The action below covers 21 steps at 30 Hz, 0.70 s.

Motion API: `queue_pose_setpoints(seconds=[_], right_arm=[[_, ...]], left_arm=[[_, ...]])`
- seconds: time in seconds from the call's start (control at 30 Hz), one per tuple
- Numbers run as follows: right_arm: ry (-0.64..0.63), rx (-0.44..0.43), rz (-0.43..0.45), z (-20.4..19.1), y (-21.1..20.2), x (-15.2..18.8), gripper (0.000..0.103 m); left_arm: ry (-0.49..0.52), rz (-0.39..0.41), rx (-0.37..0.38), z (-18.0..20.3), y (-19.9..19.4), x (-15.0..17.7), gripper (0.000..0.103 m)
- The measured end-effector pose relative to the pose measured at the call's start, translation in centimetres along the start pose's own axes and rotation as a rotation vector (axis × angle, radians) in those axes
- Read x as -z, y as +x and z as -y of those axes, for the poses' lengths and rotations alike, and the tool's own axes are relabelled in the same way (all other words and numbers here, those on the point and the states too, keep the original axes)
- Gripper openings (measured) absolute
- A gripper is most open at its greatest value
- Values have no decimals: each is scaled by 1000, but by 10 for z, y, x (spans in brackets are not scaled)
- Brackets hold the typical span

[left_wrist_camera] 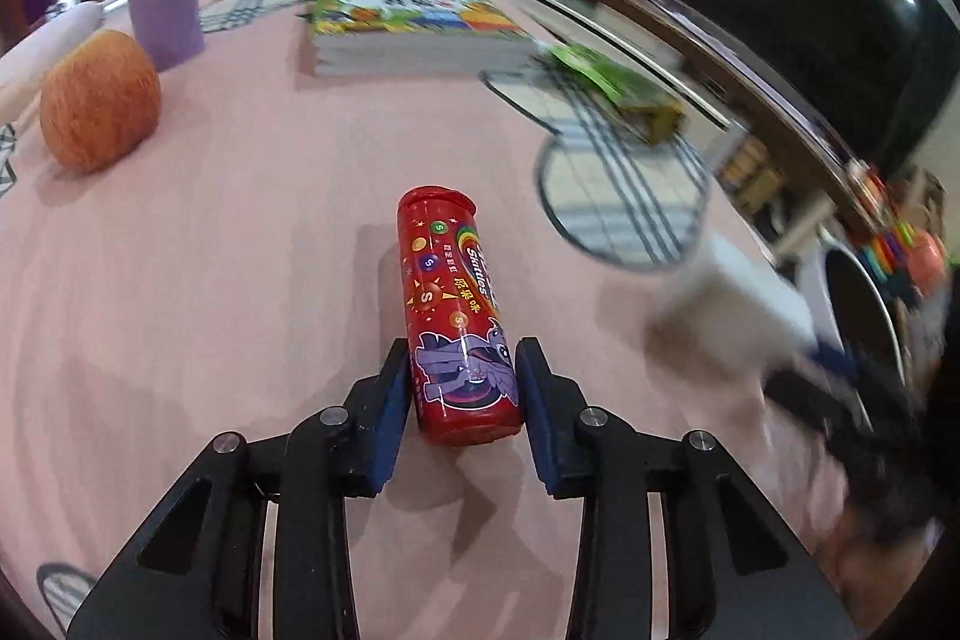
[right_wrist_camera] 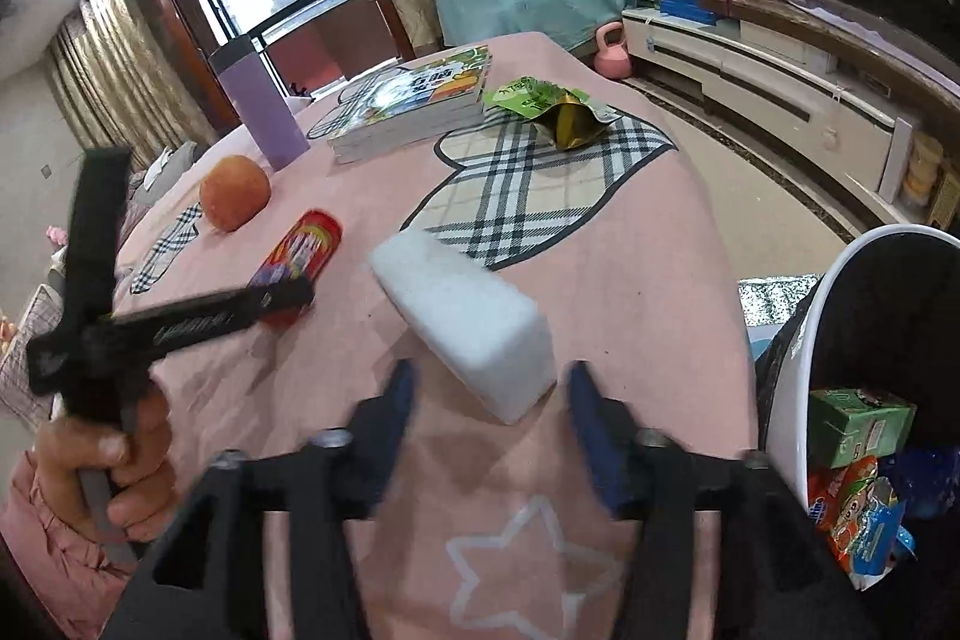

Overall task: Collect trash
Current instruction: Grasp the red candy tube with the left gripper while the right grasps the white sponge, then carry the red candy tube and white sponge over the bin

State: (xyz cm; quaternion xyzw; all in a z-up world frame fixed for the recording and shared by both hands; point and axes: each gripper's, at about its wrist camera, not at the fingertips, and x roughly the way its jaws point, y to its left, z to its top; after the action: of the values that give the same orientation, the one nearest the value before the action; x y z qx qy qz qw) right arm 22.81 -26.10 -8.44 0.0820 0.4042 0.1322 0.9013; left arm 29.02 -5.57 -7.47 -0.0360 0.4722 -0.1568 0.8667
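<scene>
Two grippers over the pink tablecloth (right_wrist_camera: 630,244): left gripper (left_wrist_camera: 463,388) pinching the red candy tube (left_wrist_camera: 459,316); right gripper (right_wrist_camera: 489,388), jaws spread, flanking the white foam block (right_wrist_camera: 462,316) untouched.

Black tool (left_wrist_camera: 462,382); blue pads (left_wrist_camera: 393,418)

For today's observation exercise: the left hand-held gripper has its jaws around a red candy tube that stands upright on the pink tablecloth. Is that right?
Not quite. The red candy tube lies on its side on the pink tablecloth, not upright. The left hand-held gripper does have its jaws around the tube's near end, as the left wrist view shows.
</scene>
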Motion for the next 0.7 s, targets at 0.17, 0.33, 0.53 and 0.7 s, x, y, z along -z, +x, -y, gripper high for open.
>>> queue_pose_setpoints(seconds=[0.17,0.33,0.53,0.7], right_arm=[[-40,-1,-2,-6,8,-10,83],[-90,-6,10,-13,18,-17,76],[-64,12,18,-16,5,-4,41],[11,7,52,-9,-25,9,36]], left_arm=[[75,-42,54,11,-9,22,33],[78,-34,7,16,-11,28,34],[66,11,-78,25,-4,28,34],[66,23,-66,31,-10,31,31]])
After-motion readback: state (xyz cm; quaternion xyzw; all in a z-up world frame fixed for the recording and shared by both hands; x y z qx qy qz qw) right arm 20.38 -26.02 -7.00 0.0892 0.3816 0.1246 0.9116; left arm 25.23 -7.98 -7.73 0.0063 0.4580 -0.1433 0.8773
